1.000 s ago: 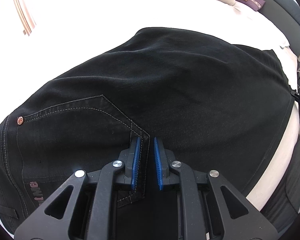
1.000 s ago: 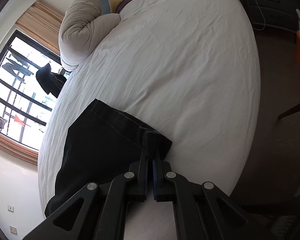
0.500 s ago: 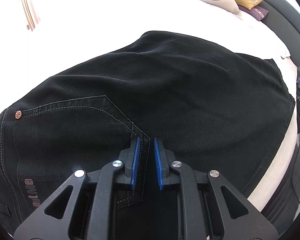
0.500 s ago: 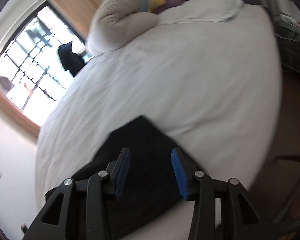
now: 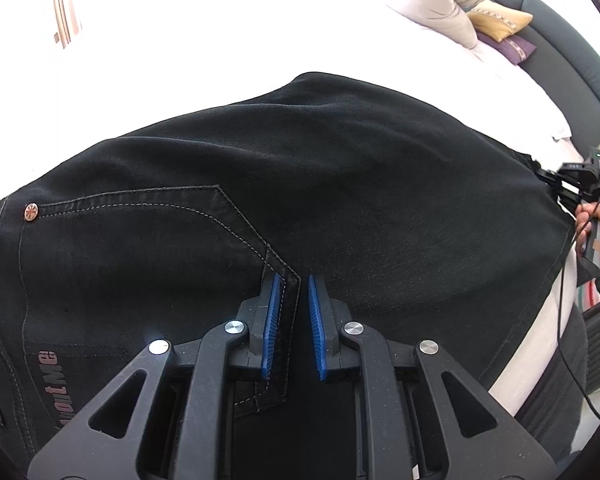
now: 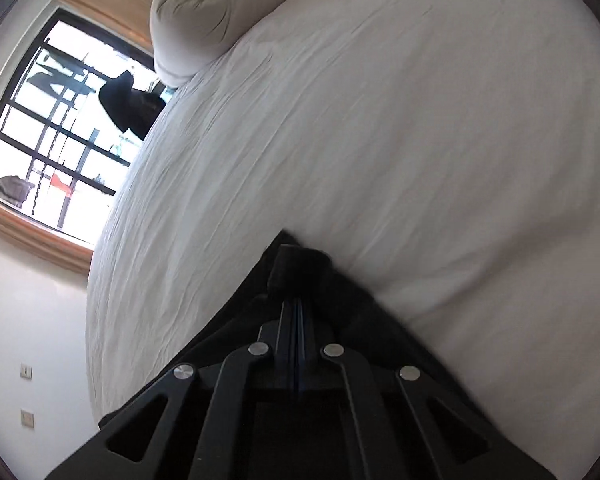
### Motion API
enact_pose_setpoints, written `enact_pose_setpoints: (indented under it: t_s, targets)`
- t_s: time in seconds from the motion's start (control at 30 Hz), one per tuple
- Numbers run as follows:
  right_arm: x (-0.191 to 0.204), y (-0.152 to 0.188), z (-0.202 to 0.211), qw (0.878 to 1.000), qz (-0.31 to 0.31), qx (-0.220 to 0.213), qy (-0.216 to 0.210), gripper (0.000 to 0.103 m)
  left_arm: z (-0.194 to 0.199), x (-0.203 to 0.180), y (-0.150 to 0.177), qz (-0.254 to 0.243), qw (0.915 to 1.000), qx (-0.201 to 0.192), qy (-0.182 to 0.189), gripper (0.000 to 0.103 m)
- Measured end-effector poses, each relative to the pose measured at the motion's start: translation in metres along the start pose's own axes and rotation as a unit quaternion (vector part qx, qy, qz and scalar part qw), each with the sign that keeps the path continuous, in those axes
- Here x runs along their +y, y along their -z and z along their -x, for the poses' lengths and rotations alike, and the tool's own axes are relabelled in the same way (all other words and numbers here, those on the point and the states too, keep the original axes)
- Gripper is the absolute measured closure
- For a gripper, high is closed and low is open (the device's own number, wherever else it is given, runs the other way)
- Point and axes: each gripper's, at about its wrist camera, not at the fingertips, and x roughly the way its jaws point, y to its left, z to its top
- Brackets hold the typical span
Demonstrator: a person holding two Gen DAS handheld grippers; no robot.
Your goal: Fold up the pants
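Black jeans (image 5: 340, 184) lying across white bed (image 6: 380, 140), long axis running 9-to-3. Left gripper (image 5: 292, 304), narrowly parted, straddling pocket seam (image 5: 280, 264). Right gripper (image 6: 298, 308) pinching hem corner at 3 o'clock.

Waistband end of the black pants (image 5: 340, 184) cut off at the left wrist view's left edge, printed lettering (image 5: 54, 388) partly cropped, right hand-held gripper (image 6: 298, 280) fingertips buried in dark cloth, bed (image 6: 380, 140) motion-blurred.
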Motion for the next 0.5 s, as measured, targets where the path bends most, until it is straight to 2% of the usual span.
enact_pose_setpoints:
  t_s: [0.03,0.07,0.13,0.17,0.2,0.23,0.27,0.3,0.37,0.4,0.47,0.5]
  targets:
    - [0.010,0.000,0.011,0.998,0.030,-0.015,0.052,0.092,0.001,0.005,0.001,0.003,1.0000,-0.002,0.003,0.088]
    - [0.023,0.000,0.020,0.996,0.062,-0.025,0.065,0.080,0.002,0.007,0.002,0.006,1.0000,-0.005,0.005,0.088]
    - [0.060,0.005,0.028,0.993,0.116,-0.007,0.018,0.079,0.005,0.011,0.005,0.007,0.9999,-0.013,0.005,0.088]
    - [0.089,0.012,0.030,0.987,0.161,0.007,-0.016,0.078,0.006,0.013,0.008,0.007,0.9998,-0.018,0.005,0.088]
    - [0.126,0.024,0.031,0.974,0.219,0.025,-0.053,0.075,0.007,0.015,0.010,0.008,0.9997,-0.022,0.004,0.088]
    - [0.165,0.040,0.031,0.955,0.279,0.043,-0.089,0.071,0.008,0.017,0.012,0.009,0.9996,-0.025,0.005,0.088]
    - [0.210,0.061,0.030,0.929,0.340,0.064,-0.127,0.066,0.010,0.020,0.014,0.011,0.9995,-0.028,0.006,0.088]
    - [0.249,0.082,0.028,0.902,0.393,0.087,-0.159,0.062,0.011,0.022,0.016,0.013,0.9995,-0.029,0.008,0.088]
    - [0.318,0.127,0.021,0.840,0.488,0.128,-0.201,0.041,0.012,0.028,0.020,0.021,0.9993,-0.027,0.016,0.088]
    - [0.346,0.151,0.014,0.807,0.532,0.146,-0.209,0.038,0.012,0.031,0.020,0.026,0.9990,-0.026,0.023,0.088]
    - [0.385,0.193,-0.008,0.752,0.601,0.182,-0.201,0.037,0.014,0.039,0.021,0.031,0.9986,-0.025,0.035,0.088]
    - [0.398,0.207,-0.023,0.734,0.623,0.198,-0.184,0.037,0.015,0.043,0.022,0.031,0.9984,-0.024,0.041,0.088]
